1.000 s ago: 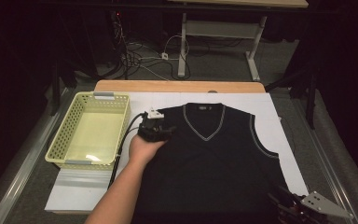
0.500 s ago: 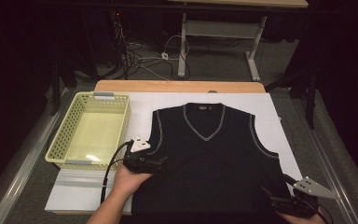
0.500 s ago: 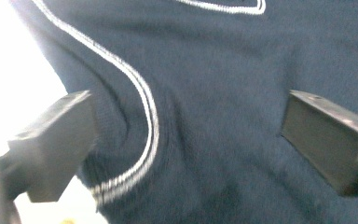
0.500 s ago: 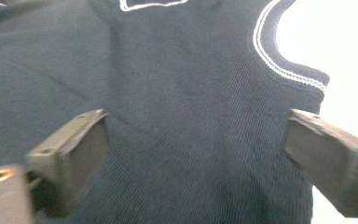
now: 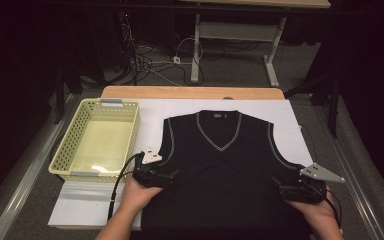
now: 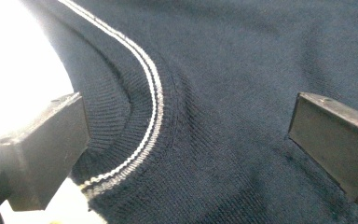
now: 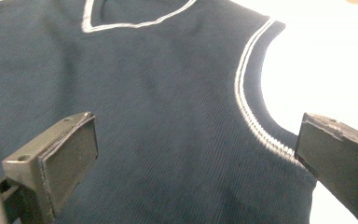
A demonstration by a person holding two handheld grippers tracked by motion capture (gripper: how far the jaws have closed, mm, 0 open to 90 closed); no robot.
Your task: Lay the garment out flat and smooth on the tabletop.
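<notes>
We see the dark sleeveless sweater lying flat on the white table beside a yellow basket, our left tool and right tool just opened wide (nothing pinched) over its two armhole edges.

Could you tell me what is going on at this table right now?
A person is working on a dark knitted sleeveless vest with white trim, laid flat on the white table sheet. The left gripper sits at its left armhole edge, the right gripper at its right side. Both have just been opening and grip nothing. A pale yellow plastic basket stands beside it.
</notes>
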